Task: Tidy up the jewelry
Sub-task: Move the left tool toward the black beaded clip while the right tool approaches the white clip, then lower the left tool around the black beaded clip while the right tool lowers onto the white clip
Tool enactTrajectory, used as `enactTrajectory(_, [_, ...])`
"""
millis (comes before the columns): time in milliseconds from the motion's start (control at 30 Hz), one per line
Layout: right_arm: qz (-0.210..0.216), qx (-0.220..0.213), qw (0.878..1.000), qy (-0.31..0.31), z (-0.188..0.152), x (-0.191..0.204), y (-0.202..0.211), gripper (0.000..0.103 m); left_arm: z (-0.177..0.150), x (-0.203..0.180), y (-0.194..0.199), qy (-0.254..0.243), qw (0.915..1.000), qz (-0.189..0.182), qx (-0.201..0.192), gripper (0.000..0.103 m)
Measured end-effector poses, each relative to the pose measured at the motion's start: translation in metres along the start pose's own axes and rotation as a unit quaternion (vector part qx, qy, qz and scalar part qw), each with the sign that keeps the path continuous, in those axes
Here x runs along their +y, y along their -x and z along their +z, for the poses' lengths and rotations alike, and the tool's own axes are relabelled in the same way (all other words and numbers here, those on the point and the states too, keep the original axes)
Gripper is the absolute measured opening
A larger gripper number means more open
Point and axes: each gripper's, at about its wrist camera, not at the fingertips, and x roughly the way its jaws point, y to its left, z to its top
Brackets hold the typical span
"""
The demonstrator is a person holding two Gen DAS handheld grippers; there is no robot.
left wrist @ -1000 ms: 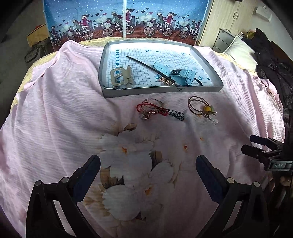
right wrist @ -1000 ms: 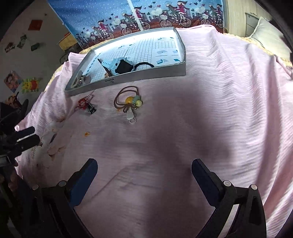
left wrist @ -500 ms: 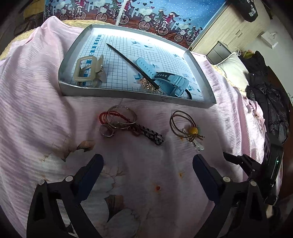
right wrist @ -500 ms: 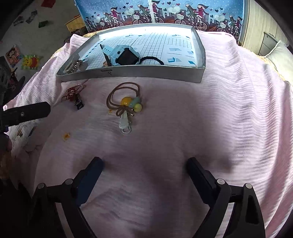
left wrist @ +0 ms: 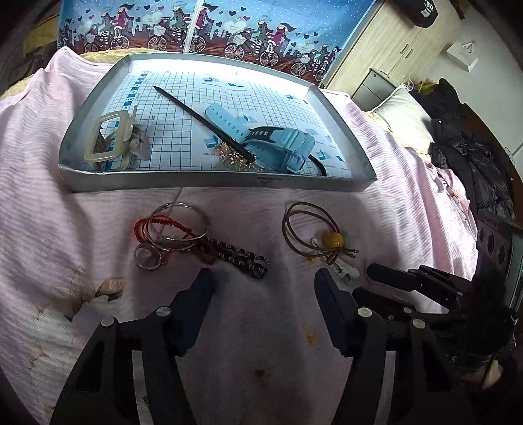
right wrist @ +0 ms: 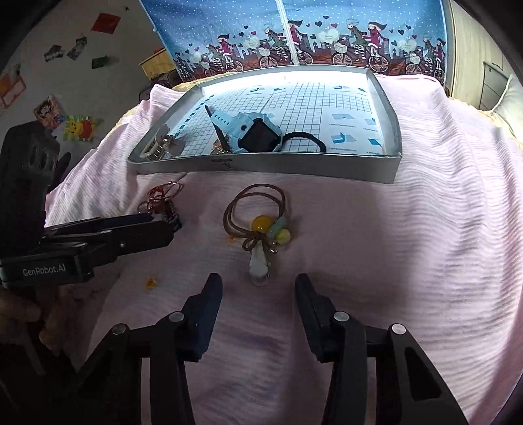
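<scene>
A silver tray (left wrist: 209,180) (right wrist: 261,165) with a grid floor holds a clear hair claw (left wrist: 109,140), a black stick (left wrist: 202,122), a blue watch (left wrist: 278,147) (right wrist: 251,132) and a gold trinket (left wrist: 233,158). In front of it on the pink bedspread lie a tangle of silver rings and red cord (left wrist: 173,233) (right wrist: 160,197) with a black striped strap (left wrist: 240,258), and brown hair ties with a yellow bead and white clip (left wrist: 322,237) (right wrist: 261,229). My left gripper (left wrist: 263,289) is open just short of the strap. My right gripper (right wrist: 258,292) is open just short of the white clip.
A cartoon bicycle panel (left wrist: 209,29) stands behind the tray. A pillow (left wrist: 402,114) and dark clothing (left wrist: 470,157) lie at the right of the bed. A hand (right wrist: 19,314) holds the left gripper, seen in the right wrist view. Bare bedspread lies right of the tray (right wrist: 441,196).
Both grippers have moved forward toward the jewelry in front of the tray, and their jaws have narrowed. The right gripper now sits close beside the left one.
</scene>
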Motion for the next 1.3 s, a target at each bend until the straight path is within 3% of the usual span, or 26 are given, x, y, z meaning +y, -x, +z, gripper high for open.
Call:
enactTrajectory(500, [-0.009, -0.021, 1.0, -0.012, 0.005, -0.001, -0.01, 0.04, 0.011, 0.003, -0.026, 0.015, 0.9984, 0.055, 0.003, 0.057])
enactTrajectory(633, [-0.001, -0.024, 1.0, 0.003, 0.007, 0.005, -0.014, 0.04, 0.007, 0.002, -0.025, 0.007, 0.9978, 0.066, -0.003, 0.049])
enactTrajectory(933, [0.0, -0.012, 1.0, 0.008, 0.005, 0.007, -0.017, 0.015, 0.003, 0.011, -0.018, 0.035, 0.9973, 0.064, -0.01, 0.028])
enactTrajectory(1000, [-0.001, -0.012, 1.0, 0.009, 0.005, 0.008, -0.016, 0.015, 0.0, 0.015, -0.011, 0.053, 0.9966, 0.062, -0.009, 0.021])
enactTrajectory(1133, [0.007, -0.004, 1.0, 0.001, 0.004, 0.008, -0.015, 0.015, -0.008, 0.03, 0.004, 0.11, 0.9931, 0.041, -0.005, 0.02])
enactTrajectory(1300, [0.028, 0.003, 1.0, -0.007, 0.003, 0.008, -0.014, 0.015, -0.007, 0.033, 0.012, 0.119, 0.9921, 0.038, -0.006, 0.02])
